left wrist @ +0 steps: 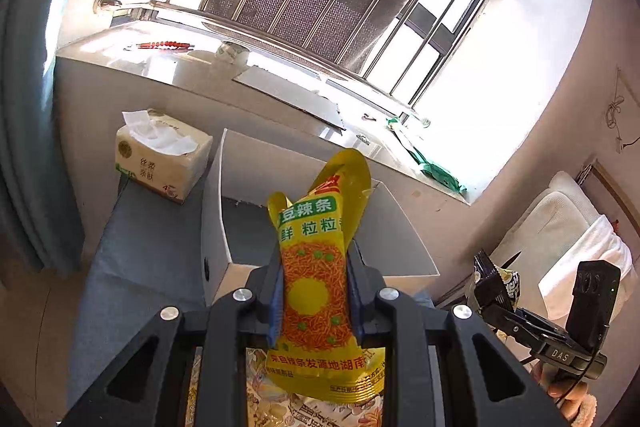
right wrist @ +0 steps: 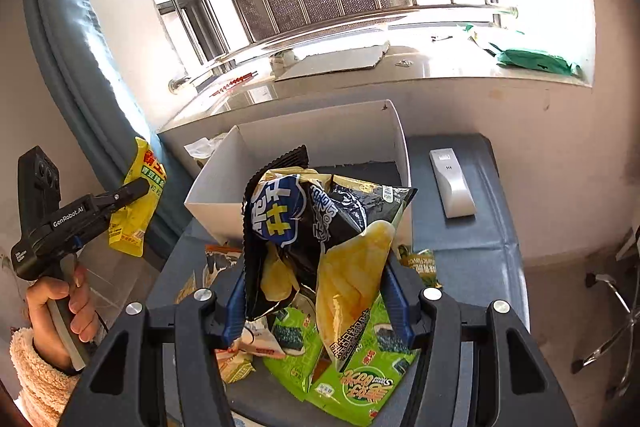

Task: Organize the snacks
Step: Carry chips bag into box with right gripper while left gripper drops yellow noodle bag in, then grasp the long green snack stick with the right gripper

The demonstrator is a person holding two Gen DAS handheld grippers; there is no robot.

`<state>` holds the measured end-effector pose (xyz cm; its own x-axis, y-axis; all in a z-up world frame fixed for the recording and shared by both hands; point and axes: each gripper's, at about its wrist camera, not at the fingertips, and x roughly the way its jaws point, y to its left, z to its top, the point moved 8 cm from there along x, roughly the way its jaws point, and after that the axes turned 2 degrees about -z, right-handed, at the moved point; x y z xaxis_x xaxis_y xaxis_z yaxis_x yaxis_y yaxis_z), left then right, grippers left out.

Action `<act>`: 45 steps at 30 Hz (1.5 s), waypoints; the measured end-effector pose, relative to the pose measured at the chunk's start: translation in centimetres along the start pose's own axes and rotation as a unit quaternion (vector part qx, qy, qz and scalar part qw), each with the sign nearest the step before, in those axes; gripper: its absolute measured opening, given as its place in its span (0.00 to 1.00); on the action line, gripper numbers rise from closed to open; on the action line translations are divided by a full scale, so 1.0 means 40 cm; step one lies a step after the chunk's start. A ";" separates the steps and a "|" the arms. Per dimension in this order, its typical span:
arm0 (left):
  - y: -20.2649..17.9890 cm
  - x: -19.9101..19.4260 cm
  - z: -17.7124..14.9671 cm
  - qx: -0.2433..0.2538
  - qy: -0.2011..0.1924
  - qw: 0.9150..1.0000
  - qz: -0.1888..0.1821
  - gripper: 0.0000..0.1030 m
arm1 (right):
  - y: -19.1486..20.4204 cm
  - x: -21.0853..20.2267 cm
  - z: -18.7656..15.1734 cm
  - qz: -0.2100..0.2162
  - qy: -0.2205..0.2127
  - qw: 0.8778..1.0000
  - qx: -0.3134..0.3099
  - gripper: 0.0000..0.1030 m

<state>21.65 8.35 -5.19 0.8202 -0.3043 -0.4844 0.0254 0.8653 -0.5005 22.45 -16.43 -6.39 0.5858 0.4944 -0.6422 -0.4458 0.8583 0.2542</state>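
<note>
My left gripper (left wrist: 316, 291) is shut on a yellow spicy-strip snack packet (left wrist: 316, 267) and holds it up in front of the open white box (left wrist: 218, 227). It also shows at the left of the right wrist view (right wrist: 136, 195). My right gripper (right wrist: 316, 299) is shut on a black and yellow chip bag (right wrist: 320, 235), lifted just before the white box (right wrist: 320, 135). Green seaweed snack packs (right wrist: 360, 379) and other small packets (right wrist: 236, 359) lie on the blue-grey table (right wrist: 472, 267) beneath it. The right gripper with its bag shows at the right edge of the left wrist view (left wrist: 496, 287).
A tissue box (left wrist: 162, 159) stands left of the white box. A white remote (right wrist: 452, 183) lies on the table to the right of the box. A windowsill (right wrist: 400, 71) with cardboard and a green bag (right wrist: 536, 61) runs behind. A chair base (right wrist: 612, 327) stands at right.
</note>
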 end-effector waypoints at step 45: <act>-0.046 -0.192 -0.291 0.093 -0.004 0.994 0.049 1.00 | -0.037 -0.136 -0.270 0.027 -0.046 0.998 0.033 1.00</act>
<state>8.65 4.44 -8.90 0.8279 -0.2125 -0.5190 0.0497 0.9496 -0.3094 12.60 -21.87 -11.10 0.6231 0.5477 -0.5584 -0.4344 0.8360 0.3353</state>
